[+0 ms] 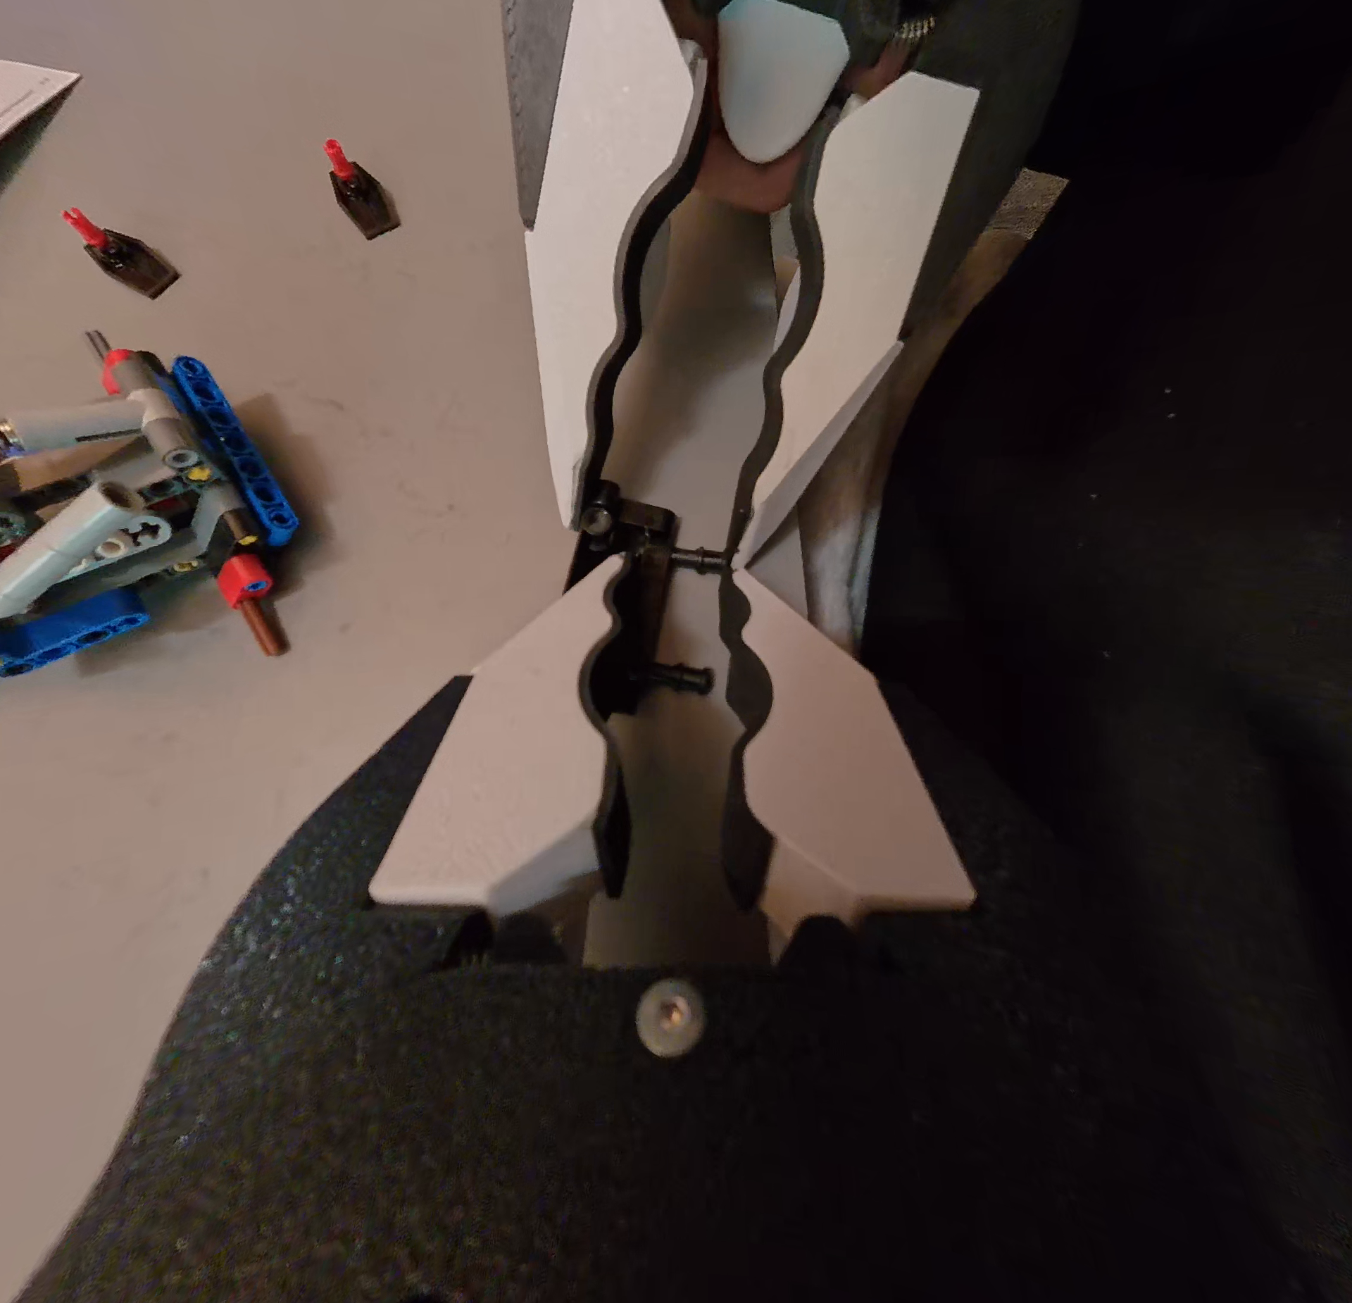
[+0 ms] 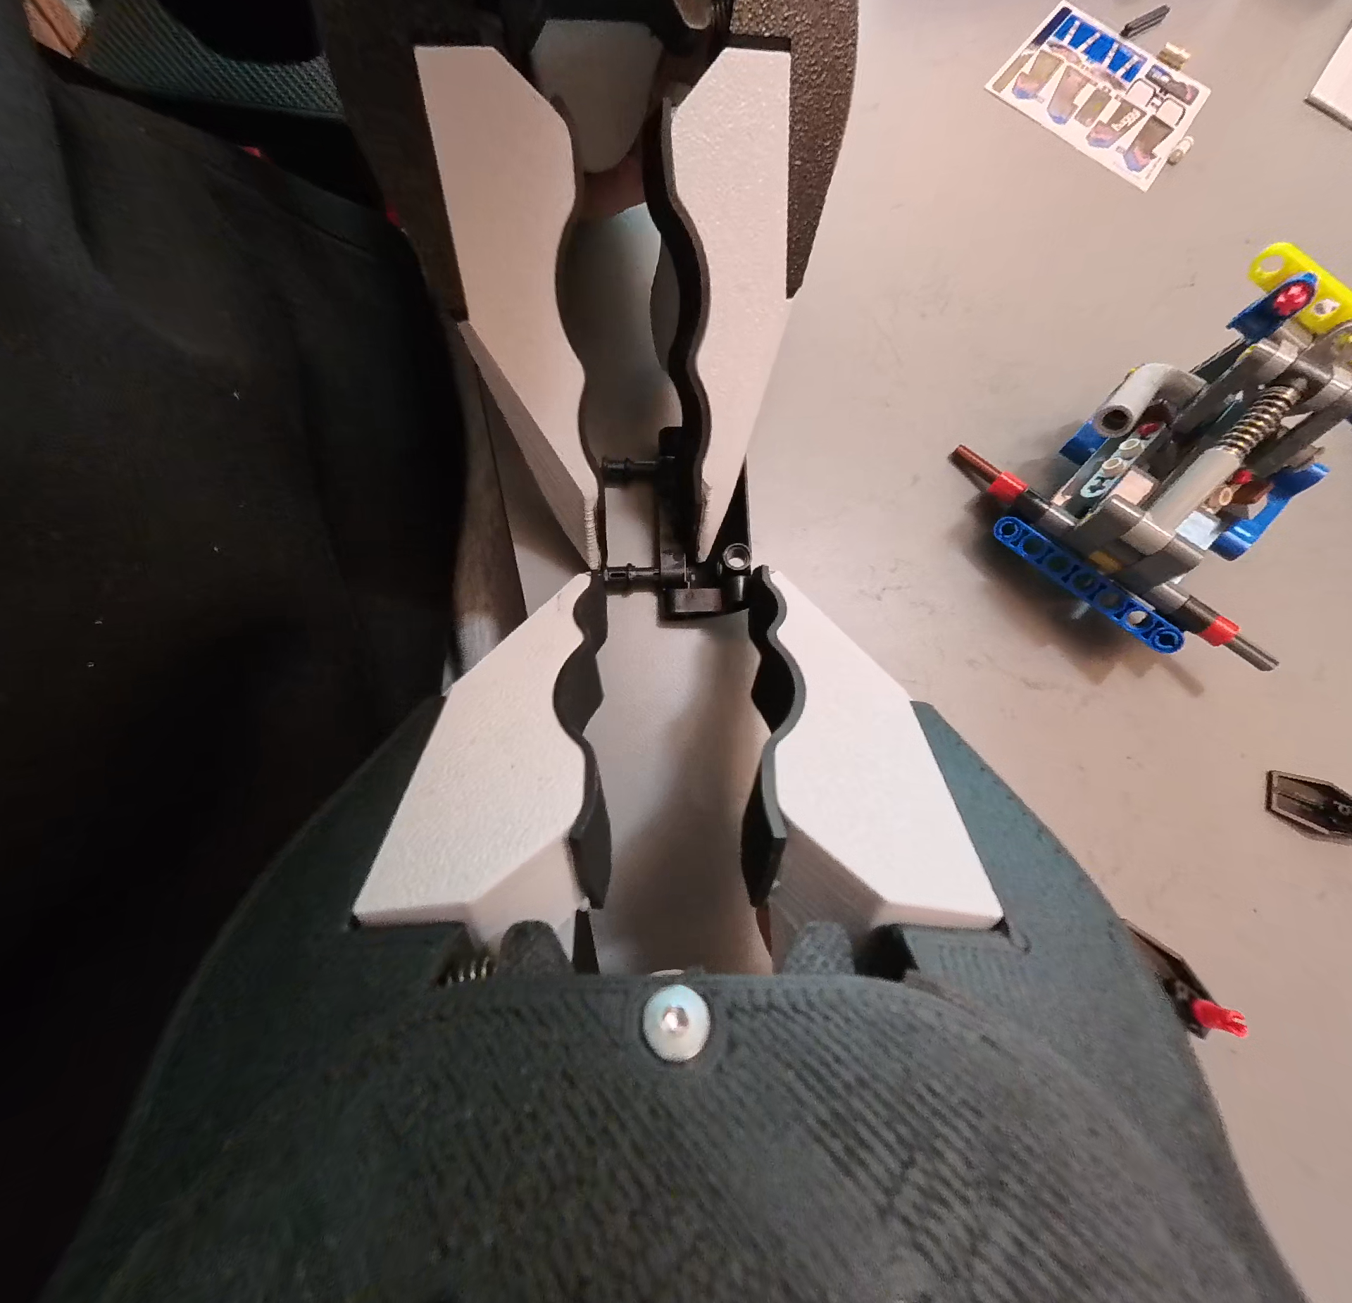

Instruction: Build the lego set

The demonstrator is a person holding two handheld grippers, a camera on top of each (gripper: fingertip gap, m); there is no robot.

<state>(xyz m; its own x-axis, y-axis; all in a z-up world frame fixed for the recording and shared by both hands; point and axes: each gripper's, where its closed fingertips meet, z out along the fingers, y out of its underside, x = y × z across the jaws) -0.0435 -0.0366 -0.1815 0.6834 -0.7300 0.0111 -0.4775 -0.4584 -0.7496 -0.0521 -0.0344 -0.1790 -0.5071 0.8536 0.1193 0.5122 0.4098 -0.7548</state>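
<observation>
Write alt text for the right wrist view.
Two grippers meet tip to tip over a grey table, with a small black toy part with pins between their fingertips. The near right gripper stands fairly wide. A blue and grey toy model sits to the right.

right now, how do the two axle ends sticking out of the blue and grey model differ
The brown axle end is reddish brown; the grey axle end is dark grey. In the left wrist view the brown axle end points toward the bottom of the frame and the grey axle end toward the top. The brown axle end also looks thicker than the grey axle end. Both poke out past a red bush, at opposite ends of the blue beam.
</observation>
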